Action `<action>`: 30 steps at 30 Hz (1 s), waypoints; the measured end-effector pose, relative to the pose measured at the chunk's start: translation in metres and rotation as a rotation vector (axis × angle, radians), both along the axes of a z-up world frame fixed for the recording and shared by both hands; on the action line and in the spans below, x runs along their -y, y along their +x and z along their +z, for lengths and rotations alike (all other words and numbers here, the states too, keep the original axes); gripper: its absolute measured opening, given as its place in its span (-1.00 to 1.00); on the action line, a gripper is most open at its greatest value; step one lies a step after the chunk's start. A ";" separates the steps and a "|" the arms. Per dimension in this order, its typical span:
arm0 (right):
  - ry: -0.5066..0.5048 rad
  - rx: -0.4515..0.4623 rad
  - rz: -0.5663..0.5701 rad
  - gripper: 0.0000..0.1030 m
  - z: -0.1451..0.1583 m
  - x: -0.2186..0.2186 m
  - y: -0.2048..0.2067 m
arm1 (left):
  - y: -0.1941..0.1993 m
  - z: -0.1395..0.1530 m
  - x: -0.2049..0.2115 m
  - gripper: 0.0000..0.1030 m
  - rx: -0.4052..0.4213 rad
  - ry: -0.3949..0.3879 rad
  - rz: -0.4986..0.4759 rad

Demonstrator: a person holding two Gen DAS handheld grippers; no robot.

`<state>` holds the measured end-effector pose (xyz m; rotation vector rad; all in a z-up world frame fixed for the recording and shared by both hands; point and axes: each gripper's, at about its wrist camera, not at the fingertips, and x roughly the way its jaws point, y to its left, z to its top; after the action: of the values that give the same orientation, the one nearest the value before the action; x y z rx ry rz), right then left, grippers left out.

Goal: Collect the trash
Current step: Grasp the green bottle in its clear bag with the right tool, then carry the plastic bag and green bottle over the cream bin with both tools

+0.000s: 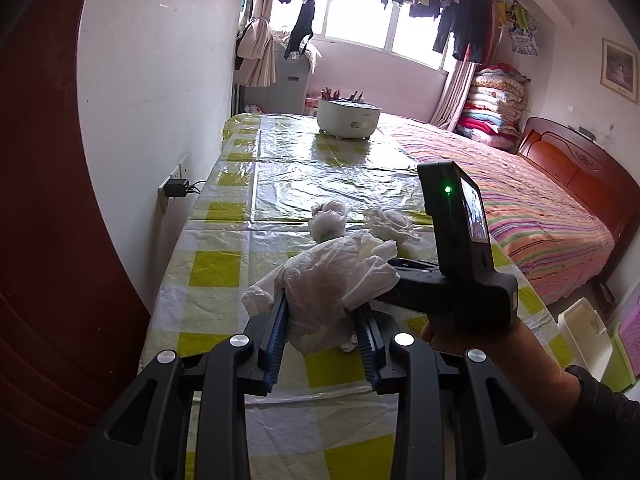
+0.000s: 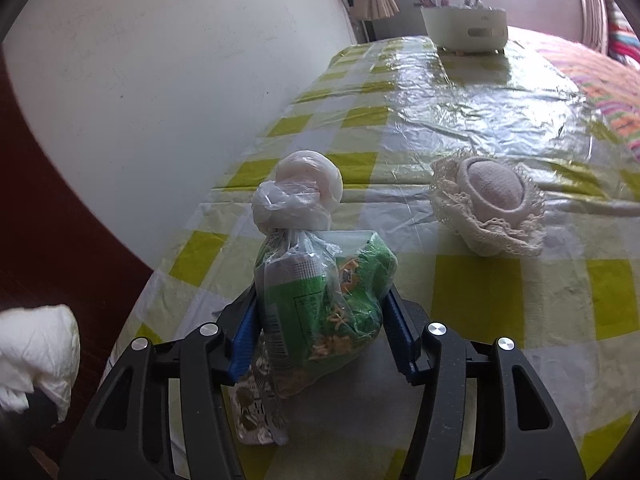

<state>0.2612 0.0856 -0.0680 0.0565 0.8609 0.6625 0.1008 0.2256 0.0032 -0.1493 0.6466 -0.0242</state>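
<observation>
Left gripper (image 1: 324, 316) pinches crumpled white tissue paper (image 1: 332, 276), lifted clear for binning. Right gripper (image 2: 318, 320) clamps the green snack wrapper in clear plastic (image 2: 320, 292); knotted bag (image 2: 298, 196) just ahead.

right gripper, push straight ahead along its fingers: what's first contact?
The right gripper already has the green snack wrapper between its jaws. Beyond that, probably the knotted clear plastic bag just ahead; depth is uncertain.

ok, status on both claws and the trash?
Left claw shut on white tissue wad. Right claw around green snack bag, contact unclear. Nothing blocking.
</observation>
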 end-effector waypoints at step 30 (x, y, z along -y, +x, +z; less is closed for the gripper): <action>0.147 0.177 -0.358 0.05 0.066 0.249 -0.084 | 0.022 0.013 0.106 -0.38 0.029 -0.066 -0.255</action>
<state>0.1776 -0.1636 -0.0015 0.2745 0.6096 0.3857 0.1224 0.1199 0.0167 -0.1293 0.6327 -0.2937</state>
